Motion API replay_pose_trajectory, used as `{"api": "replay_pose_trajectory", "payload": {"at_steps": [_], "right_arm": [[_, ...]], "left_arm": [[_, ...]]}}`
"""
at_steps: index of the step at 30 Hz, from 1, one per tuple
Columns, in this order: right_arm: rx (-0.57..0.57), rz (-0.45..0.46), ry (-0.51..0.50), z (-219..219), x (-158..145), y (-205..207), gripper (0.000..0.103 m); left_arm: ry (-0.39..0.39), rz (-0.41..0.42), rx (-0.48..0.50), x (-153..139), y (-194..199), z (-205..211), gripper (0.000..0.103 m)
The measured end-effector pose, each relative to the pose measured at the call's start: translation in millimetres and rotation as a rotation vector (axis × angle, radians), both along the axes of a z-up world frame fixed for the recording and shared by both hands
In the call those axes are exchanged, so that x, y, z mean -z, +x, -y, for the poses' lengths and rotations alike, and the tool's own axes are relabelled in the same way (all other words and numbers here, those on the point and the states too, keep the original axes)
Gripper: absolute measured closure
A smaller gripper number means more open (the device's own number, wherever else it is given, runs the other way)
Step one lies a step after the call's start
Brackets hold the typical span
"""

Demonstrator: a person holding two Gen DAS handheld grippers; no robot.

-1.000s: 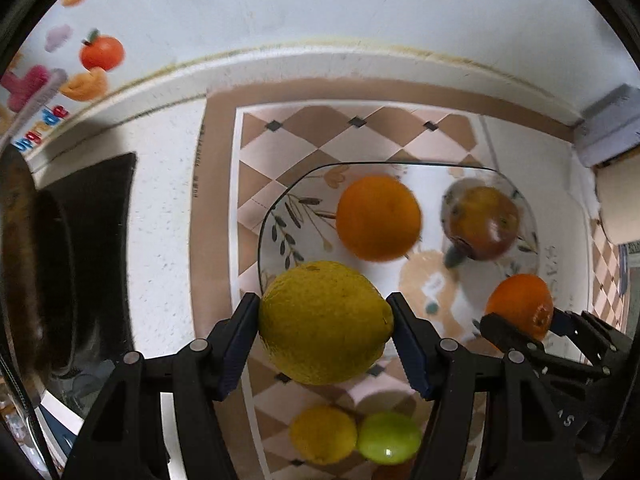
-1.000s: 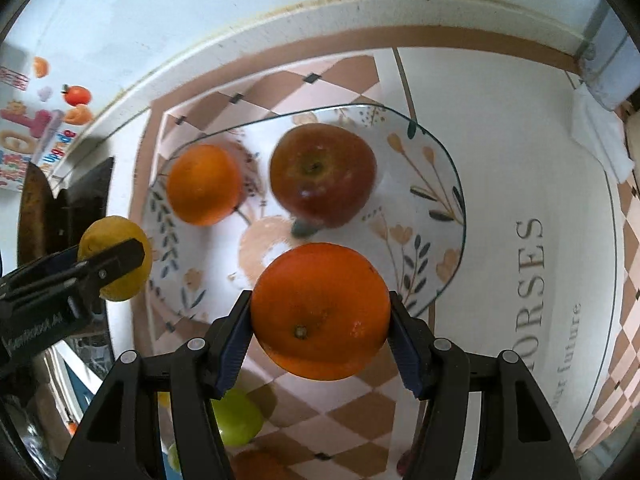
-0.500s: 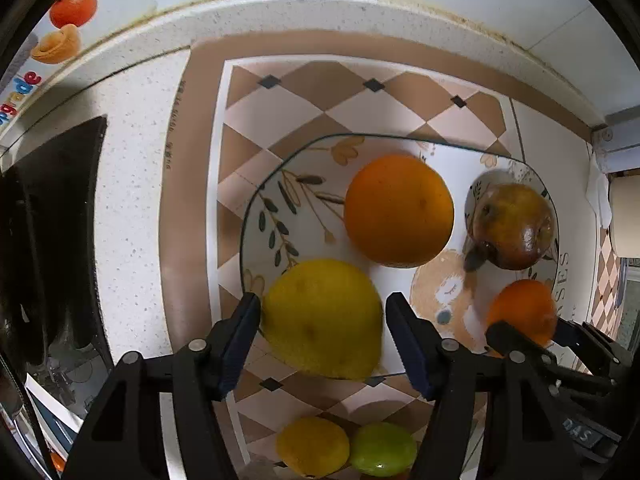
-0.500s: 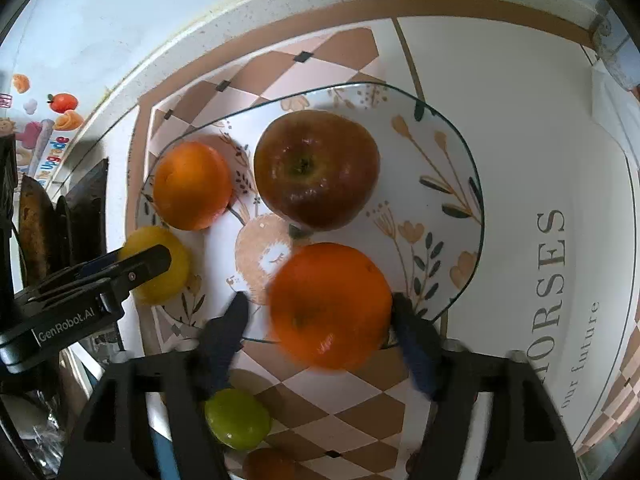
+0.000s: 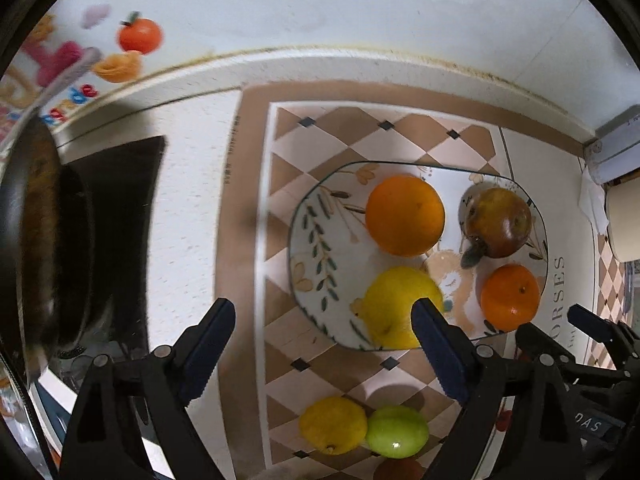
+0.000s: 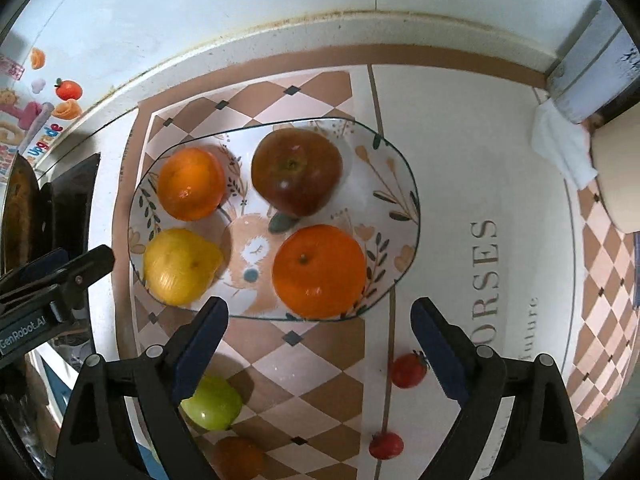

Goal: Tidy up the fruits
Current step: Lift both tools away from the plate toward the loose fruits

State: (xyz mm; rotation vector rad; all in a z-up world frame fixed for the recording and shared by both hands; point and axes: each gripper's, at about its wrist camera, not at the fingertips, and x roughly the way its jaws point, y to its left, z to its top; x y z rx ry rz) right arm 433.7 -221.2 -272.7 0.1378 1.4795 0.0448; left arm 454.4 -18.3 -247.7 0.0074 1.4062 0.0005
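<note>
On the checkered mat (image 6: 320,344) sits an oval floral plate (image 6: 396,184), and it's holding four fruits right now: an orange (image 6: 191,184) at the far left, a dark red apple (image 6: 297,171) next to it, a lemon (image 6: 180,266) at the near left and a second, bigger orange (image 6: 319,271) at the near right. None of them are stacked, they each have their own spot around the little bunny print in the middle.

Both grippers point pretty much straight down. The left gripper (image 5: 324,320) has its jaws spreading apart with nothing between them; the lemon (image 5: 400,306) lies on the plate just past its right finger, not touched by the pads. Same deal for the right gripper (image 6: 319,318): jaws opening, the big orange resting on the plate beyond the fingertips, clear of both pads.

Off the plate, toward the near edge of the mat, there's a smaller lemon (image 5: 333,425) touching a green fruit (image 5: 397,431), plus two small red fruits (image 6: 408,369) on the white part of the mat, a little apart from each other. A dark pan (image 5: 28,248) sits off to the left.
</note>
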Motion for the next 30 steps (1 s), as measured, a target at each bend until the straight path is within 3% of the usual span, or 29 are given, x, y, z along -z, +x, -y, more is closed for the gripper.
{"api": "replay_pose_trajectory", "payload": {"at_steps": [13,30], "right_arm": [[0.003,0.123,-0.051,3,-54,-53,0.008],[0.003,0.344,-0.078,1,-158,-135,0.008]], "left_arm": [[0.038,0.162,-0.012,-50,-69,-8,0.013],[0.036,0.354,0.002,-127,-160,-5,0.013]]}}
